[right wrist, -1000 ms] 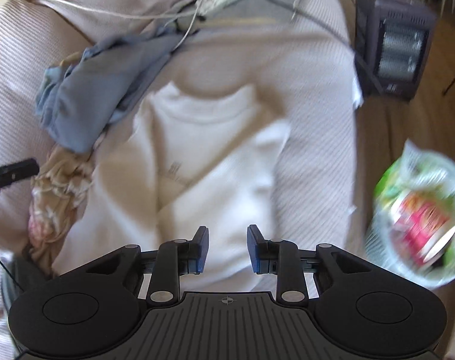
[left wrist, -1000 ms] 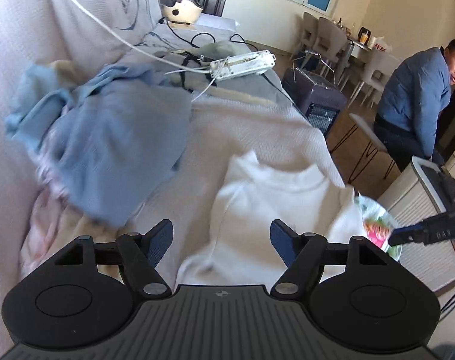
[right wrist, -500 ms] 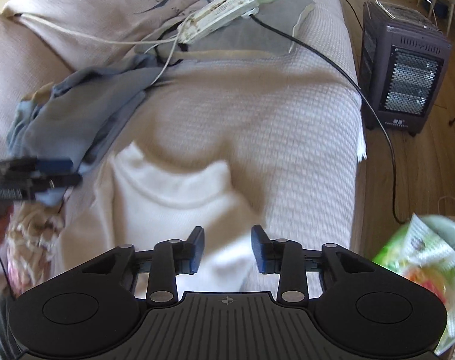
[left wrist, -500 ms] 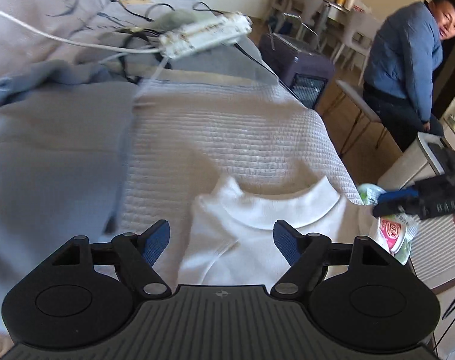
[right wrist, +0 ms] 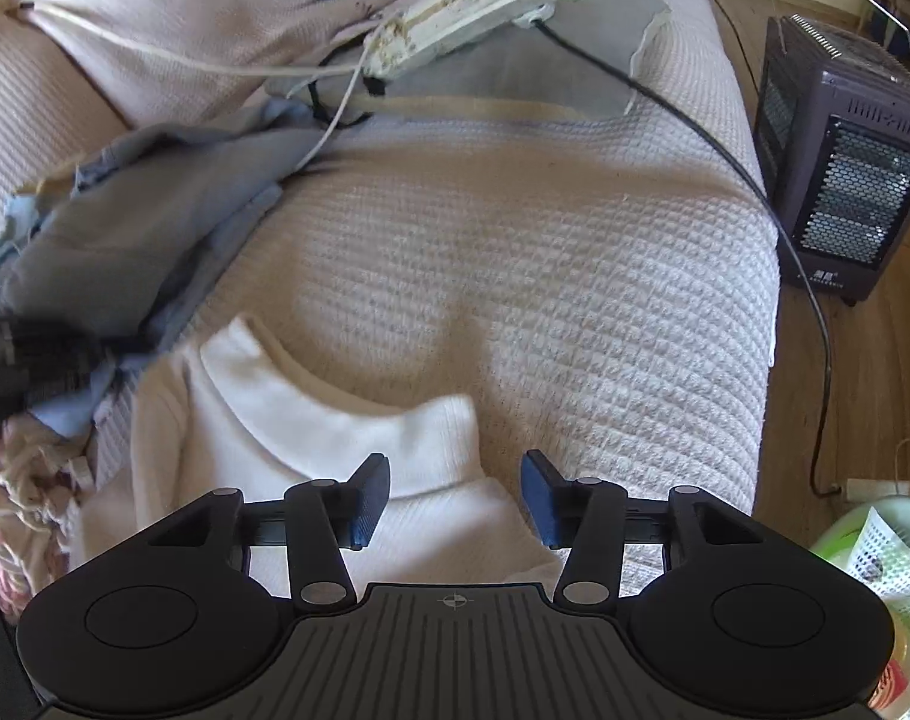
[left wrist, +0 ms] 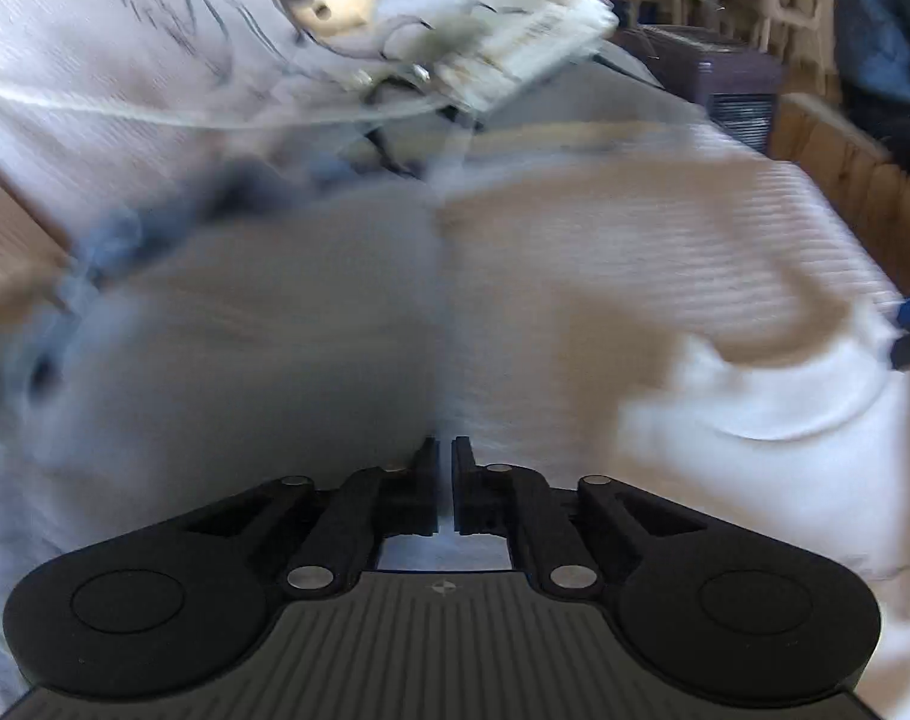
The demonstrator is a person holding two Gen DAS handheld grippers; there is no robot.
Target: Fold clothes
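Since half a second ago, our left tool (left wrist: pixel 445 480) has closed to a slit, low beside the blue-grey garment (left wrist: pixel 245 348); view blurred, grip uncertain. Our right tool (right wrist: pixel 453 498) hangs open over the white sweater (right wrist: pixel 335 420), flat on the sofa cover (right wrist: pixel 544 276).

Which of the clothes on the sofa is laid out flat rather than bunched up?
The white top, its collar spread just ahead of the right gripper. The grey-blue garment and the floral cloth beside it lie crumpled.
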